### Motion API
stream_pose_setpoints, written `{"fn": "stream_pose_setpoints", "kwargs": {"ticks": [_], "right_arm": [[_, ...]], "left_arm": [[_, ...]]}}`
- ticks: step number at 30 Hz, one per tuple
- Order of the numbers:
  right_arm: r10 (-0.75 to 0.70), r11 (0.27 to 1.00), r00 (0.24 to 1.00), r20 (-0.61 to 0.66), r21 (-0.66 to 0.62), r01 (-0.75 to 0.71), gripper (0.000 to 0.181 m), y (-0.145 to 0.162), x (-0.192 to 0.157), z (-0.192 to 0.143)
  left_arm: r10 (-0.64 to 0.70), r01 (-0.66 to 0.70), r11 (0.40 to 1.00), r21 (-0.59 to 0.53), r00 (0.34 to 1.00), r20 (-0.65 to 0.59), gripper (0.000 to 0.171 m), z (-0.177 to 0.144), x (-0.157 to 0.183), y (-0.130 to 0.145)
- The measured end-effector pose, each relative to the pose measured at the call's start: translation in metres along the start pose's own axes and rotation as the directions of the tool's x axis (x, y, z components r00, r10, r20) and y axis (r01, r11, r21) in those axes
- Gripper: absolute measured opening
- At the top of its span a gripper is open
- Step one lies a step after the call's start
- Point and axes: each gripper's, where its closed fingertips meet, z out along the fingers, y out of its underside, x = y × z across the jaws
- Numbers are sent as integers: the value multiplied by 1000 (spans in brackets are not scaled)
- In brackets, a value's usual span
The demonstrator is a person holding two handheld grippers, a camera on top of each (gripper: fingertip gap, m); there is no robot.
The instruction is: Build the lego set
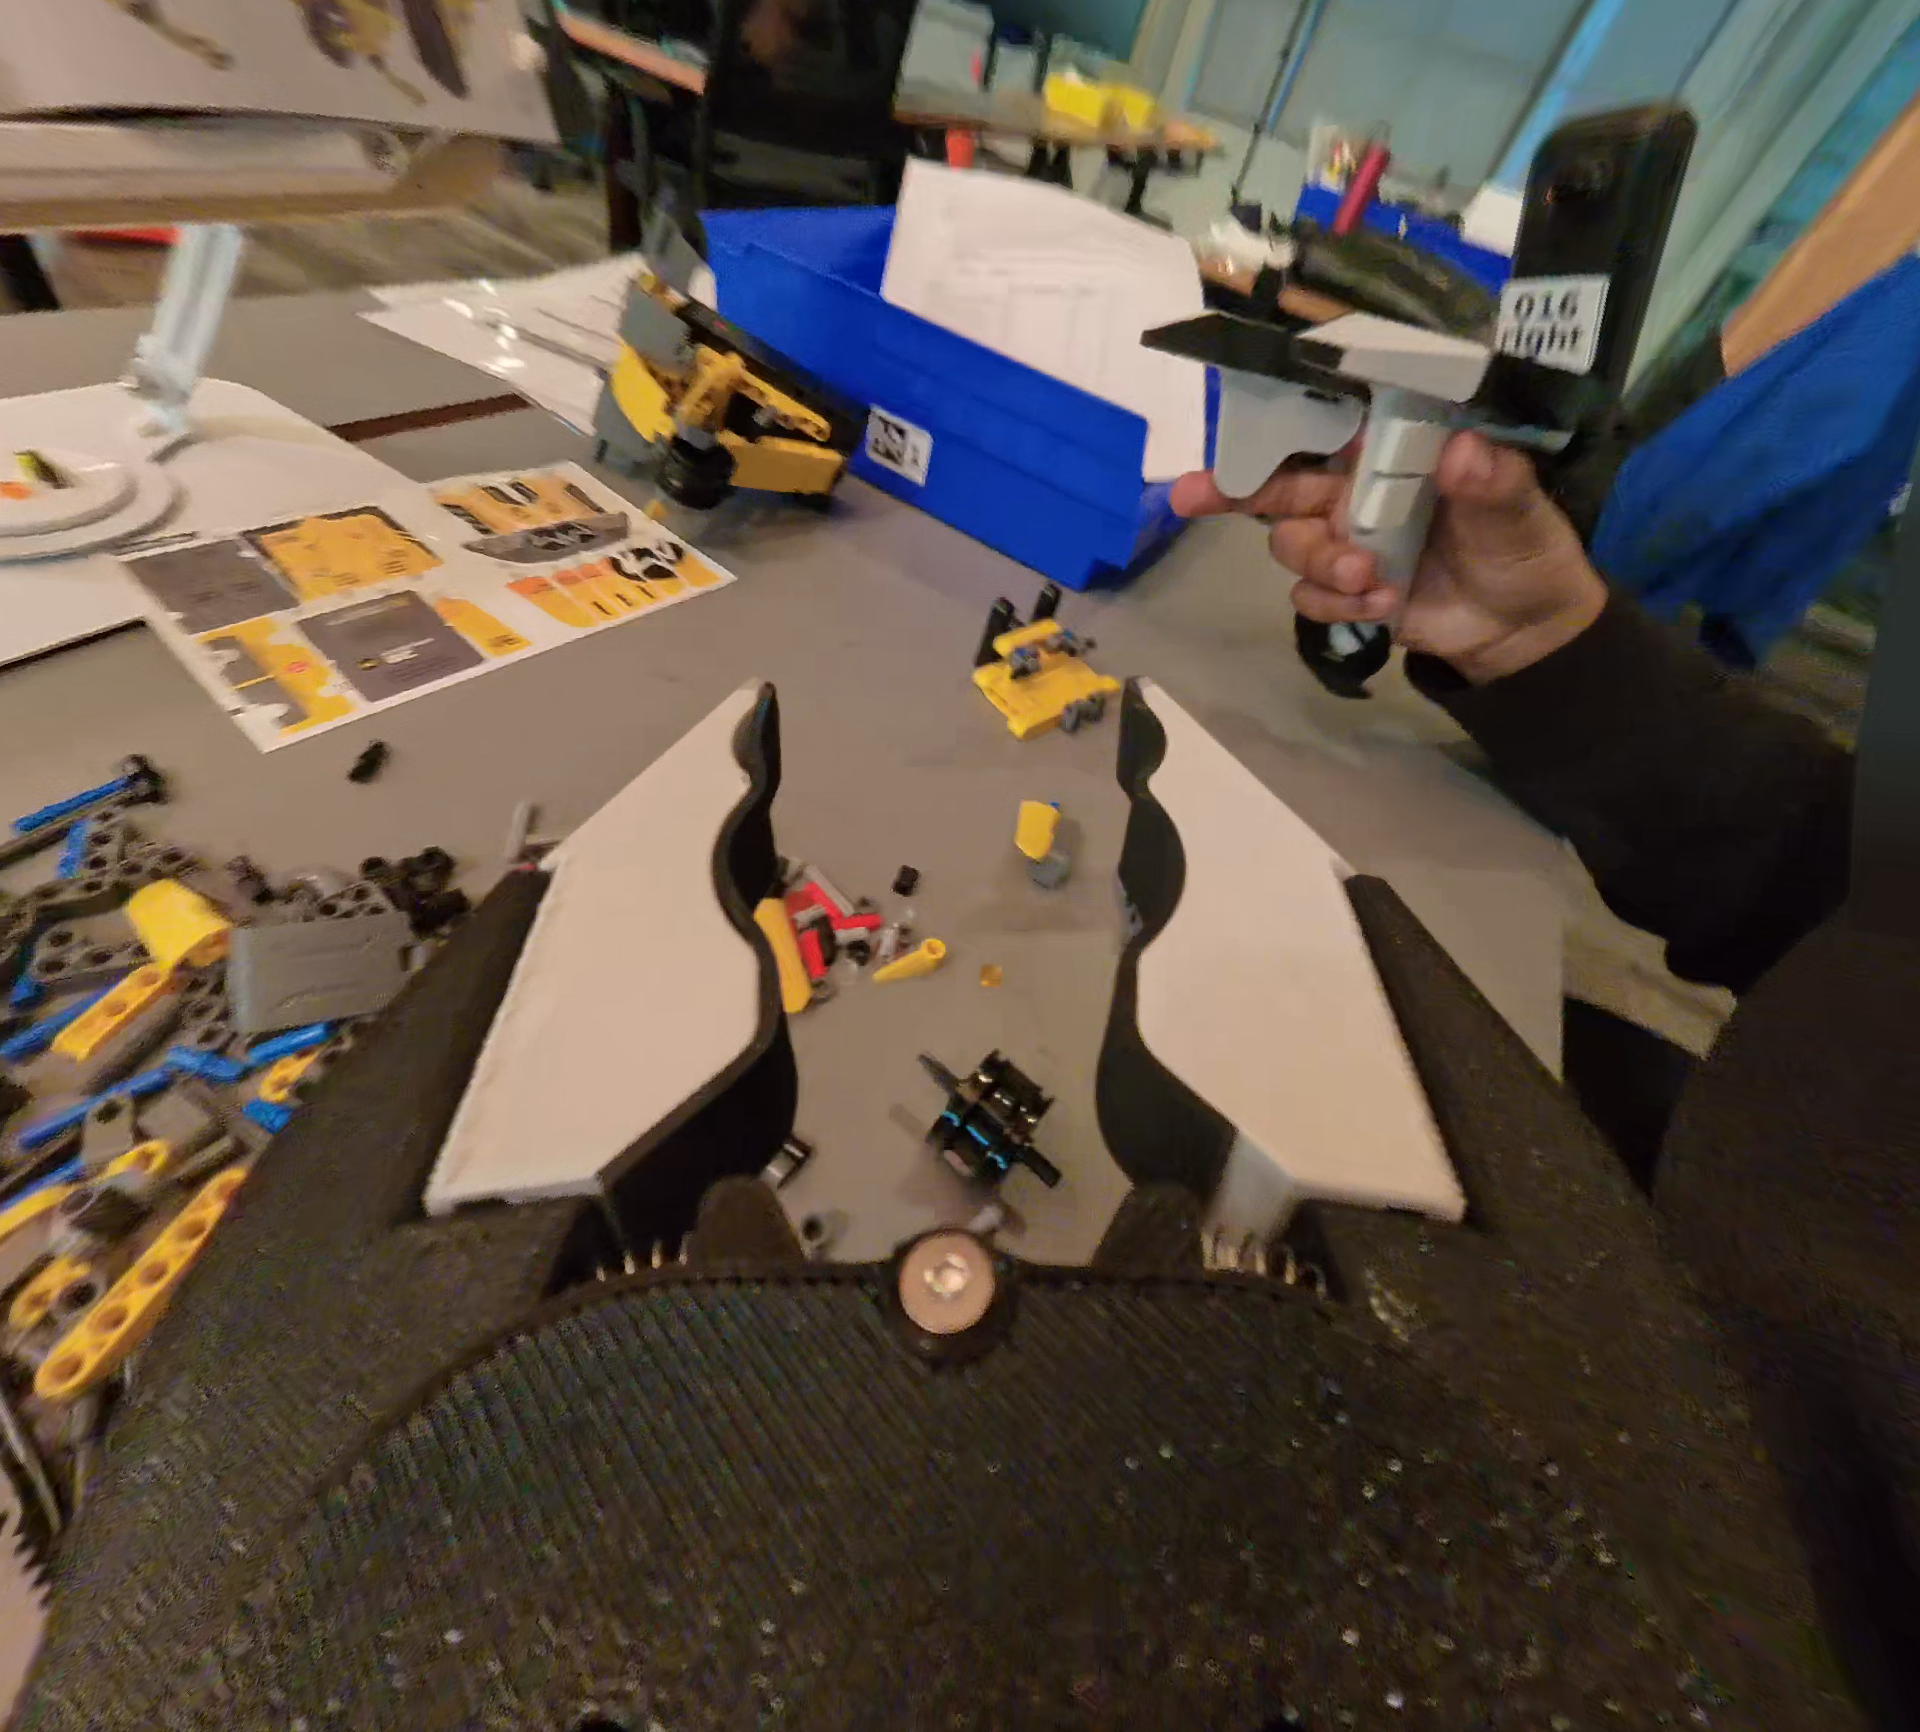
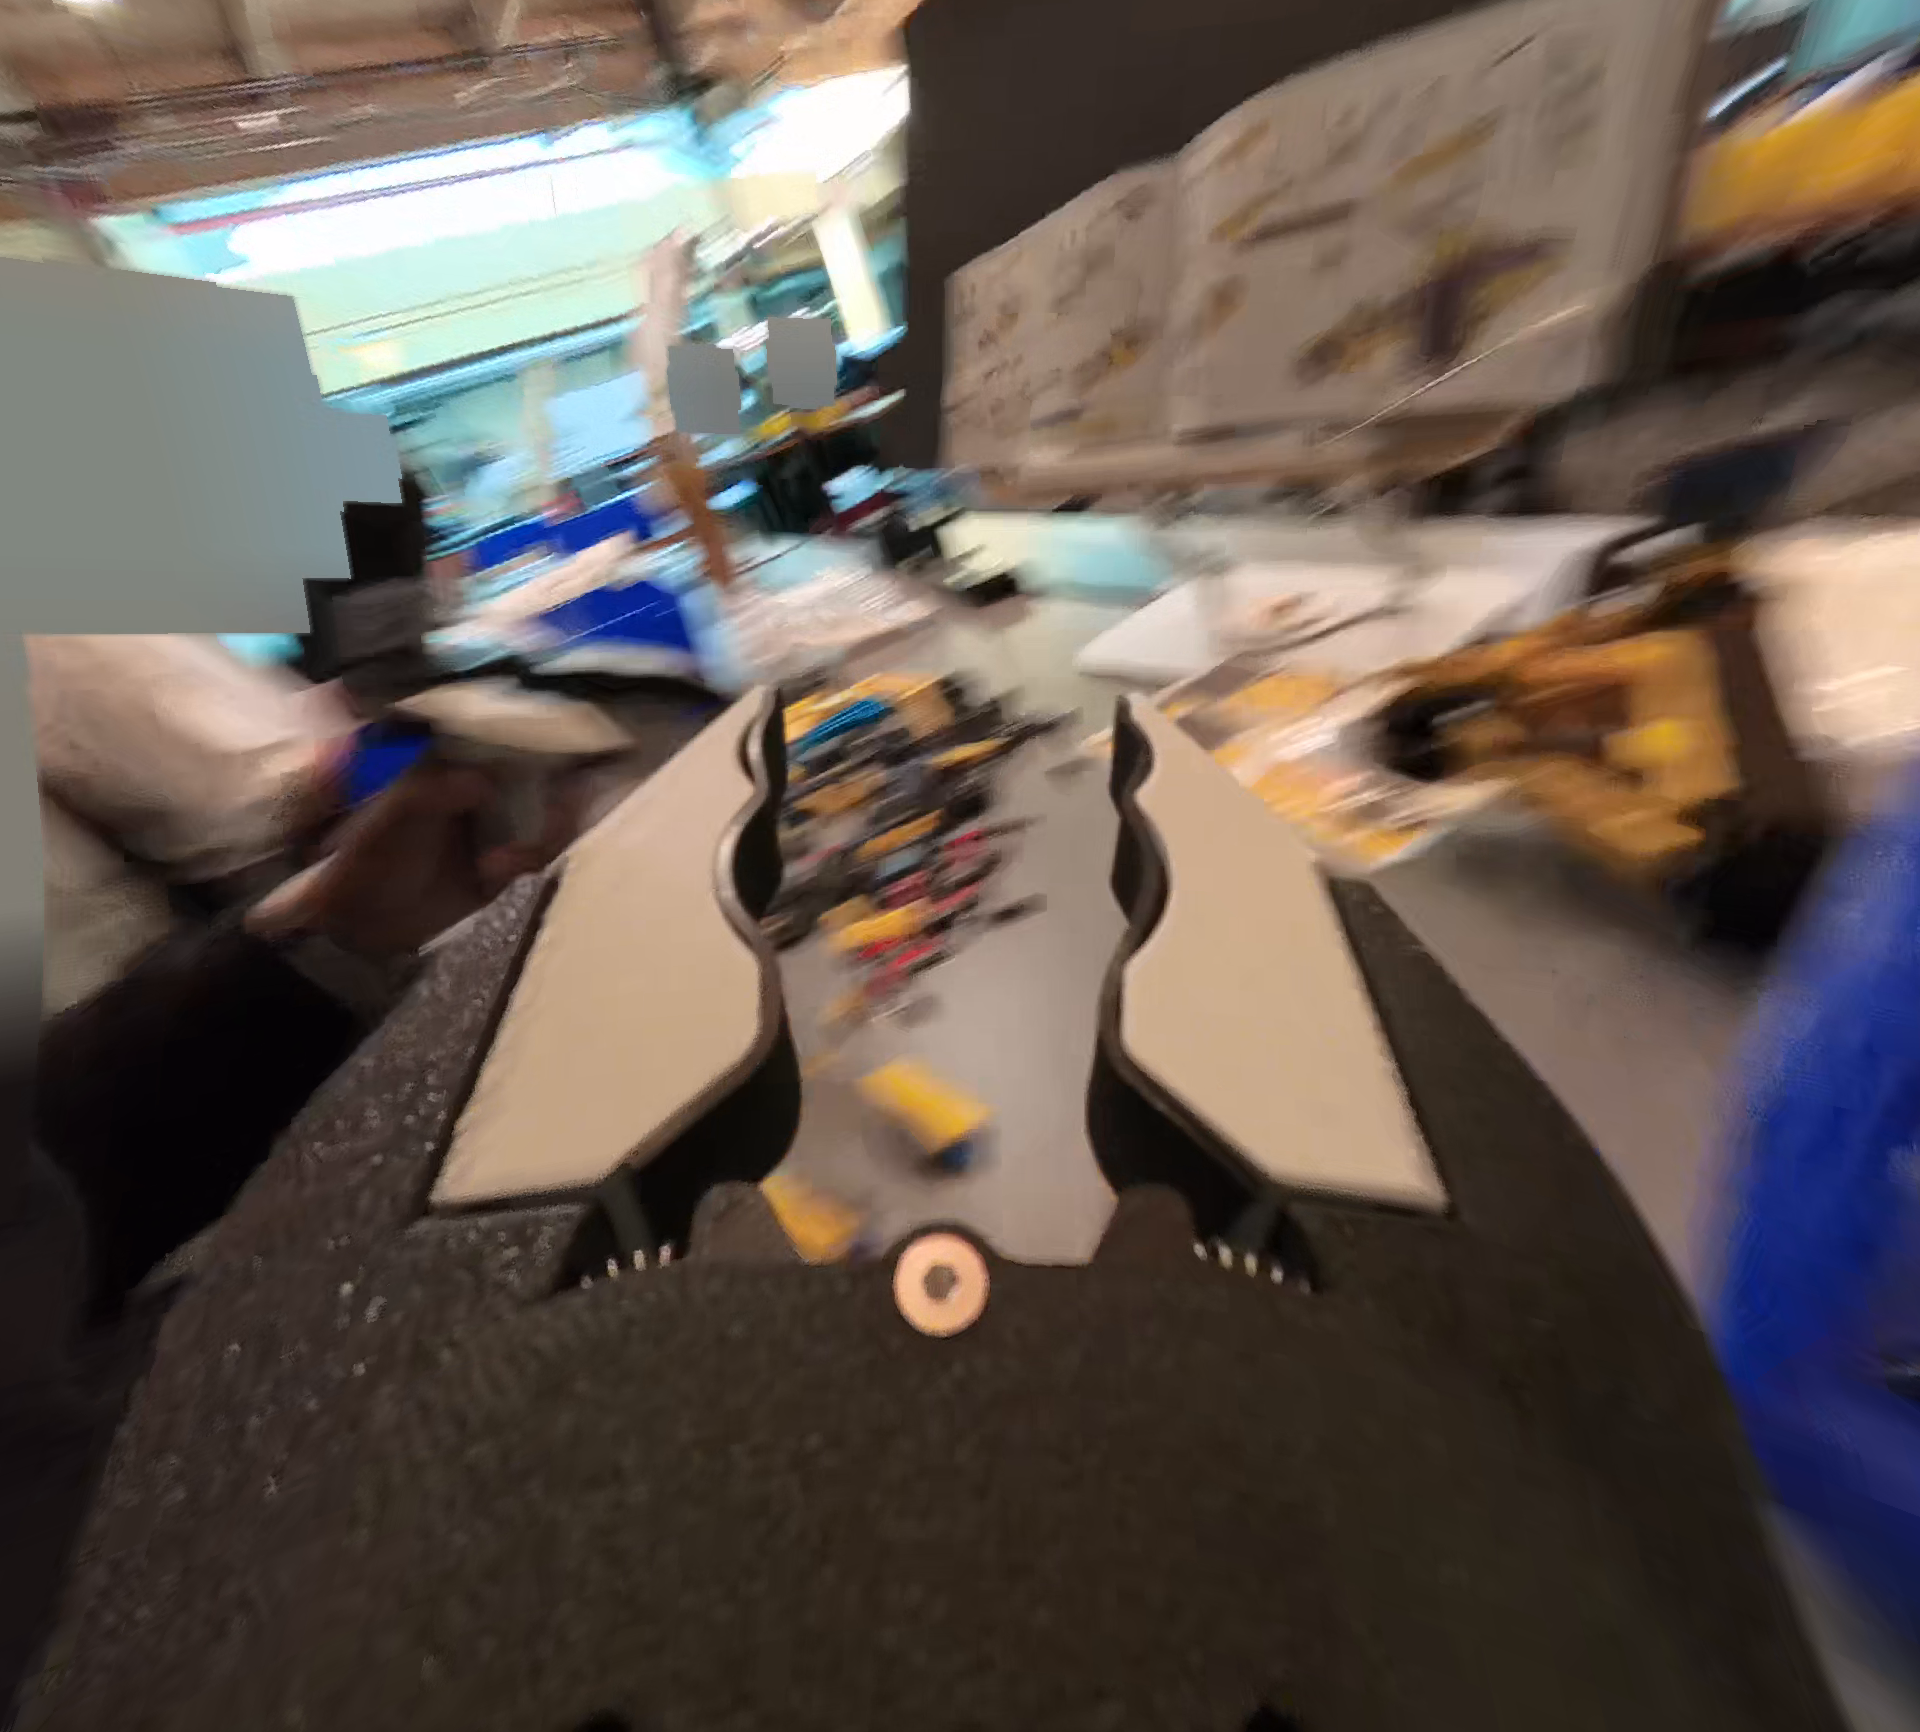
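Where the grey table [image 1: 894,602] meets an open workshop with further benches behind, I note a blue bin [image 1: 977,425] holding paper, a sticker sheet [image 1: 416,591], a half-built yellow model [image 1: 727,415] and a loose brick pile [image 1: 135,1038]. My left gripper [image 1: 948,716] hangs over scattered small pieces, jaws wide apart, holding nothing. My right gripper [image 2: 948,726], raised in a hand [image 1: 1455,560], likewise stands wide and empty; its view is blurred.
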Motion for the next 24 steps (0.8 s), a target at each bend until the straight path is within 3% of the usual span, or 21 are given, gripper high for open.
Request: {"fn": "stream_pose_setpoints", "kwargs": {"ticks": [2, 4, 7, 11, 14, 18, 24], "right_arm": [[-16, 991, 997, 74, -129, 26, 61, 22, -34, -3], [-120, 961, 991, 58, -243, 131, 61, 50, -52, -6], [-234, 909, 972, -9, -356, 216, 60, 92, -58, -10], [-311, 830, 949, -52, -501, 245, 50, 139, -59, -9], [-390, 803, 916, -99, -523, 285, 50, 141, -56, -8], [-436, 769, 898, -60, -543, 337, 46, 148, -65, 4], [-496, 672, 868, 12, -629, 392, 30, 166, -58, 9]], "left_arm": [[57, -60, 993, -101, 998, -31, 68, 10, 10, 3], [136, -145, 974, -176, 989, -66, 69, 22, 15, 4], [178, -223, 932, -286, 968, -176, 70, 51, 21, 10], [164, -302, 828, -473, 936, -310, 64, 97, 17, 37], [173, -354, 771, -530, 917, -360, 70, 126, 11, 49], [179, -376, 750, -545, 908, -379, 73, 148, 11, 57], [167, -346, 765, -543, 921, -352, 72, 144, 11, 60]]}}
